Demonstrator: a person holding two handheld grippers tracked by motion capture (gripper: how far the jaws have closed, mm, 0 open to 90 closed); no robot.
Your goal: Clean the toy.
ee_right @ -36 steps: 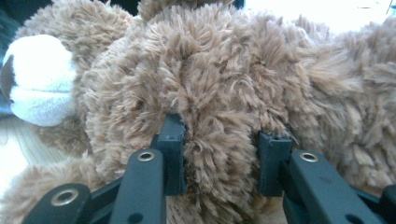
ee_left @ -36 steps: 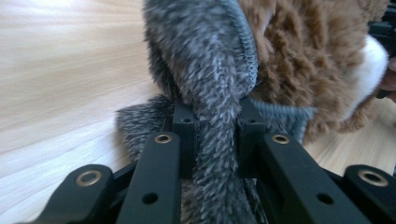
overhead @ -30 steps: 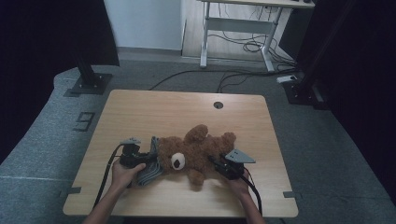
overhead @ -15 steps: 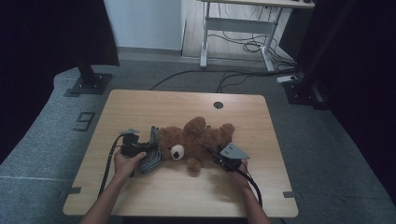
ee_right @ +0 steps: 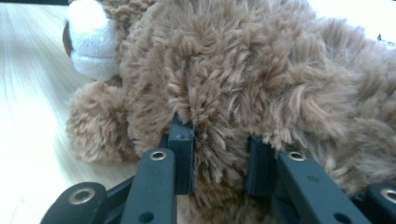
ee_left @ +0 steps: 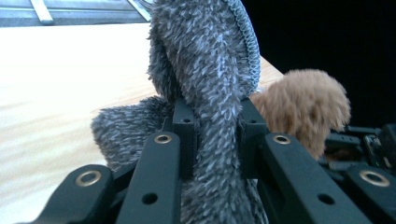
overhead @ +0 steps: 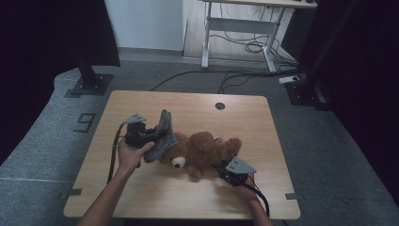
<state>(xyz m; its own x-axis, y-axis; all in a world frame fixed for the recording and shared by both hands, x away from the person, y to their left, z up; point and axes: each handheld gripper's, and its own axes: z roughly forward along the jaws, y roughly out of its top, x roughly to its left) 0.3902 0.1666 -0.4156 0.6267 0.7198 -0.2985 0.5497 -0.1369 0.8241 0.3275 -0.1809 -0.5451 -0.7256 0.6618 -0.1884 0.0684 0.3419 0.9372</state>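
A brown teddy bear [overhead: 203, 151] lies on its side in the middle of the wooden table [overhead: 188, 109], its white snout [overhead: 177, 163] toward the near edge. My left gripper [overhead: 155, 136] is lifted just left of the bear's head and is shut on a grey fuzzy cloth [overhead: 163, 134], which stands up from the jaws. In the left gripper view the cloth [ee_left: 205, 88] is pinched in my left gripper [ee_left: 217, 122], with the bear [ee_left: 303, 107] behind. My right gripper [overhead: 221, 169] is shut on the bear's fur at its lower body, seen close in my right gripper [ee_right: 219, 158] around the bear [ee_right: 243, 70].
A round cable hole [overhead: 219, 106] sits near the table's far edge. Beyond the table stand a white desk frame [overhead: 240, 28] with loose cables [overhead: 244, 47] on the floor and a black stand base [overhead: 89, 84] at the left. Bare tabletop lies left and front.
My left gripper has risen and moved up the picture, lifting the grey cloth off the table beside the bear's head. The right hand has stayed in place on the bear.
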